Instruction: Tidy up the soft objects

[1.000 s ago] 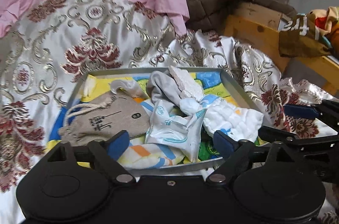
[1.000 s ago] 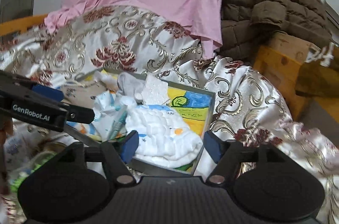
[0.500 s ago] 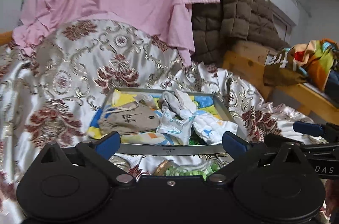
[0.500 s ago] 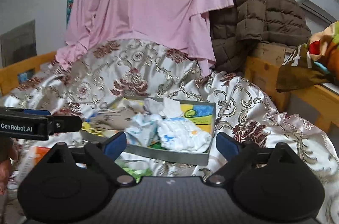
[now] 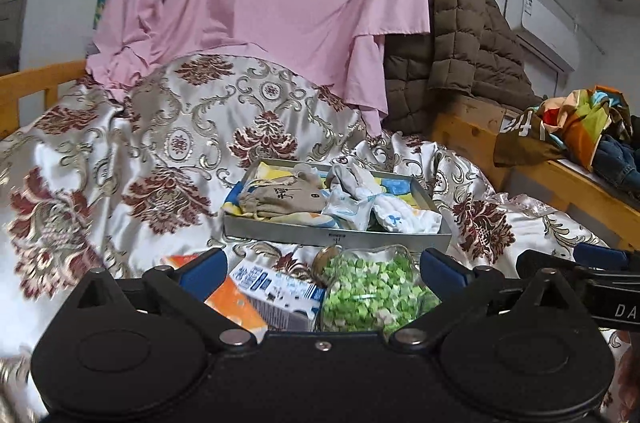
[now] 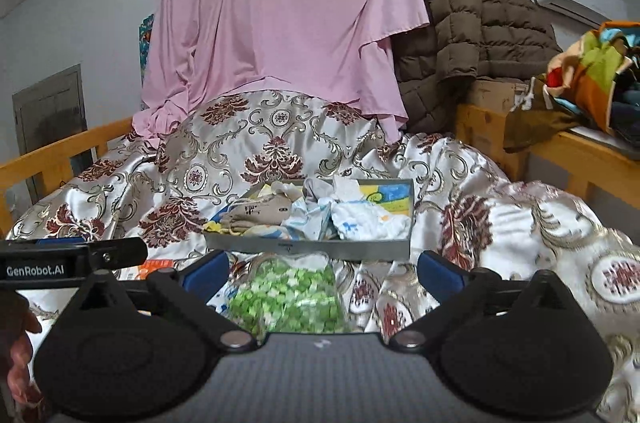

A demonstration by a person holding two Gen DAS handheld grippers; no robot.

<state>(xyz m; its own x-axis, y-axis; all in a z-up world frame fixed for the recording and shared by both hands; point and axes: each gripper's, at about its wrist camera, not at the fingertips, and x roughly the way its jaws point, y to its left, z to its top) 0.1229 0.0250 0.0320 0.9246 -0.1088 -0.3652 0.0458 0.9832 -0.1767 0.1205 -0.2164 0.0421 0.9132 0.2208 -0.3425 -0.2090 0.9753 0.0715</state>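
Note:
A grey tray (image 5: 336, 237) (image 6: 308, 247) lies on the patterned bedspread and holds soft things. Among them are a beige drawstring pouch (image 5: 280, 201) (image 6: 256, 213), a pale blue printed cloth (image 5: 346, 207) and a white padded cloth (image 5: 404, 217) (image 6: 368, 221). My left gripper (image 5: 322, 263) is open and stands back from the tray's near wall. My right gripper (image 6: 322, 265) is also back from the tray, and its jaws are opening. Neither grips anything. Each gripper shows at the edge of the other's view, the right gripper (image 5: 592, 259) and the left gripper (image 6: 72, 255).
A clear bag of green bits (image 5: 368, 291) (image 6: 288, 291), a white-and-blue carton (image 5: 276, 287) and an orange packet (image 5: 228, 299) lie on the bedspread, nearer to me than the tray. Behind are a pink sheet (image 5: 260, 3) and a brown quilted coat (image 5: 460, 55). Wooden rails (image 6: 580, 151) flank the bed.
Both grippers have drawn back from the tray and risen a little, with their jaws spread wider. The tray looks smaller, and the green bag, carton and orange packet have come into view.

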